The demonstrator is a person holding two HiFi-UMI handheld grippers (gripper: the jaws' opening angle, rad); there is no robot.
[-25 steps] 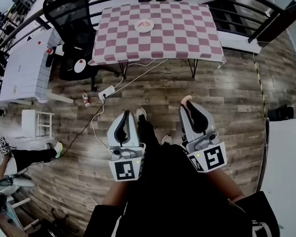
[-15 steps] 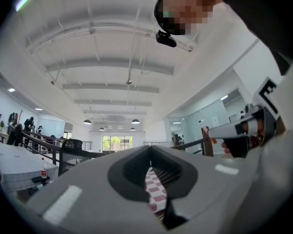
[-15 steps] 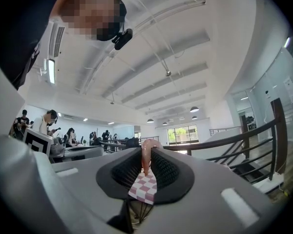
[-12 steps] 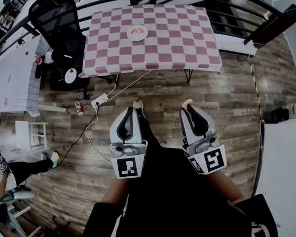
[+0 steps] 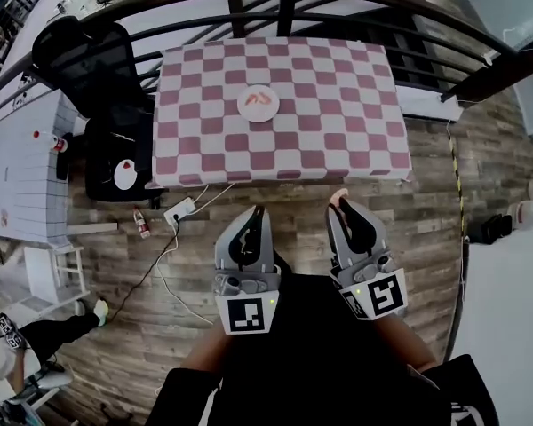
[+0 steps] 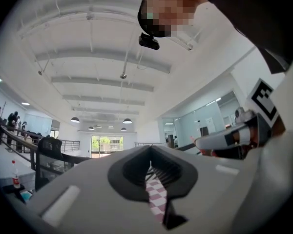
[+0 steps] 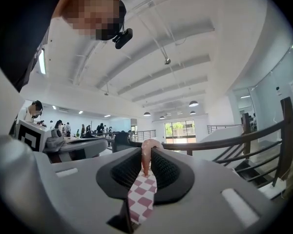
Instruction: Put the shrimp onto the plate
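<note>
Since a second ago the checkered worktop (image 5: 338, 105) has drawn nearer and fills more of the head view, and both claws now sit just short of its front edge. The right claw (image 5: 341, 206) is clenched on the shrimp (image 7: 147, 155), pinched upright at its tips. The left claw (image 5: 254, 213) is closed with nothing in it. The plate (image 5: 258, 116), carrying a second shrimp (image 5: 261, 100), lies well ahead on the worktop.

Table (image 5: 338, 105) under a pink-and-white check cloth (image 5: 204, 162) that hangs over the near edge. One white plate (image 5: 242, 105) on it, left of centre and toward the far side. Wood-plank floor (image 5: 426, 193) below: white power strip (image 5: 179, 209) just off the table's near left corner, cable (image 5: 164, 264) trailing from it, small bottle (image 5: 141, 224) beside it, black office chair (image 5: 107, 140) at the table's left.
</note>
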